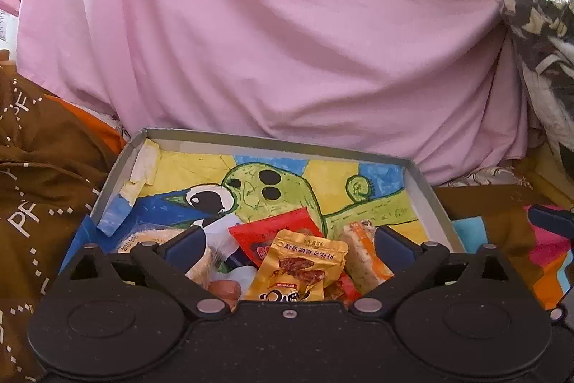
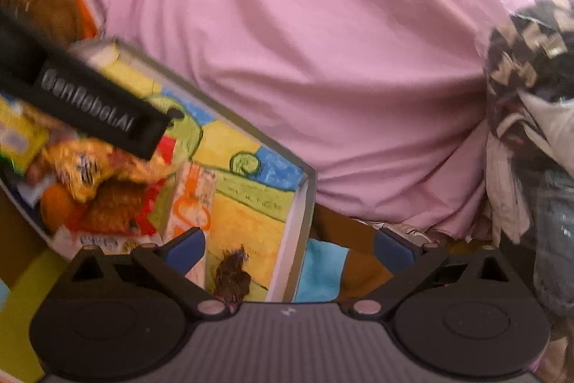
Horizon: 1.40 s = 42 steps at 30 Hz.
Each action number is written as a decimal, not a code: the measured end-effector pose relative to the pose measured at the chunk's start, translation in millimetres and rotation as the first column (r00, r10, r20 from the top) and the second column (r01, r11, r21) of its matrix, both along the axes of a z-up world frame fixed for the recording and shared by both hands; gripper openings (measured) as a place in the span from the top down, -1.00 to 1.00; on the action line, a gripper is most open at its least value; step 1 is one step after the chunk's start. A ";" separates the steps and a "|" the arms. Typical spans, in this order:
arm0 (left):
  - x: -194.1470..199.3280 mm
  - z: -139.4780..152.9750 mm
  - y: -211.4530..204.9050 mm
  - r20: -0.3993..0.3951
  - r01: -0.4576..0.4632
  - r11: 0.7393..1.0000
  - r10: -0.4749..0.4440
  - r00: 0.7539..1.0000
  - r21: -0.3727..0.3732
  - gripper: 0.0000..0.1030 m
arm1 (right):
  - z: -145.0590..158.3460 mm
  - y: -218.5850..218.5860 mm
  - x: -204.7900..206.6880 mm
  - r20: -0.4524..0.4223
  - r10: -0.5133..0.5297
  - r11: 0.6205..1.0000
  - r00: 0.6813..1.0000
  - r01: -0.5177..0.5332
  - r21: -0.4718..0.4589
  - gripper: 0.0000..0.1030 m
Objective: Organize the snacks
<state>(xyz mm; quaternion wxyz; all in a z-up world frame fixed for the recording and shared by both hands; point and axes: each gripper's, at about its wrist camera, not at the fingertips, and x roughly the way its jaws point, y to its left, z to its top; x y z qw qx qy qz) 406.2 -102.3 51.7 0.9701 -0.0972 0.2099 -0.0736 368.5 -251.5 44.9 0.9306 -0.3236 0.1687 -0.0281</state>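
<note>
A shallow grey tray (image 1: 423,182) lined with a child's painting of a green figure holds a pile of snacks at its near end. The pile includes a gold packet (image 1: 301,264), a red packet (image 1: 276,232), a white-and-orange bar (image 1: 362,253), a sausage (image 1: 224,288) and wrapped bread (image 1: 158,236). My left gripper (image 1: 288,244) hovers open over the pile, gripping nothing. In the blurred right wrist view, the right gripper (image 2: 290,246) is open over the tray's right rim (image 2: 305,203). The same bar (image 2: 193,200) and gold packet (image 2: 89,164) lie under the left tool's black housing (image 2: 100,106).
Pink bedding (image 1: 287,42) bulges right behind the tray. Brown cloth with white lettering (image 1: 36,185) lies to the left. A black-and-cream patterned cloth in clear plastic (image 1: 545,6) sits at the right. A colourful mat (image 1: 549,243) lies beside the tray.
</note>
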 end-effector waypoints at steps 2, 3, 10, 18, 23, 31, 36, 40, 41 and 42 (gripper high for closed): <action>-1.5 2.4 1.6 0.008 -0.006 1.000 0.006 1.000 0.000 -0.98 | 4.6 0.0 -1.1 0.010 -0.003 1.000 1.000 0.003 0.014 -0.99; -1.7 3.4 2.4 0.010 -0.008 1.000 0.008 1.000 0.002 -0.98 | 6.1 0.6 -2.0 0.018 -0.003 1.000 1.000 0.002 0.013 -0.99; -4.8 10.3 10.9 0.022 -0.040 0.999 0.040 0.999 -0.014 -0.98 | 16.5 3.0 -7.2 0.051 0.001 1.000 0.999 -0.003 0.031 -0.99; -16.6 14.7 26.5 0.034 -0.073 0.997 0.074 0.997 -0.014 -0.98 | 30.6 2.1 -15.6 0.085 -0.008 0.997 0.996 0.001 0.078 -0.99; -29.7 17.0 40.0 0.040 -0.099 0.995 0.099 0.994 0.001 -0.98 | 37.1 6.4 -24.9 0.103 -0.004 0.997 0.995 -0.005 0.082 -0.99; -51.0 27.2 60.2 0.062 -0.132 0.991 0.131 0.989 0.013 -0.98 | 48.4 14.7 -44.7 0.124 0.016 0.994 0.992 -0.028 0.102 -0.99; -68.5 30.8 66.6 0.083 -0.151 0.988 0.148 0.986 0.039 -0.98 | 56.3 18.2 -59.2 0.148 0.019 0.990 0.989 -0.040 0.139 -0.99; -80.1 34.2 68.7 0.103 -0.156 0.987 0.151 0.983 0.039 -0.98 | 60.6 20.8 -68.5 0.169 0.015 0.987 0.985 -0.042 0.157 -0.99; -82.4 35.0 69.1 0.107 -0.157 0.987 0.152 0.983 0.038 -0.98 | 61.8 21.7 -70.5 0.175 0.012 0.986 0.985 -0.041 0.162 -0.99; -84.1 35.9 69.5 0.110 -0.158 0.987 0.153 0.982 0.037 -0.98 | 62.8 22.1 -72.5 0.180 0.010 0.985 0.984 -0.041 0.167 -0.99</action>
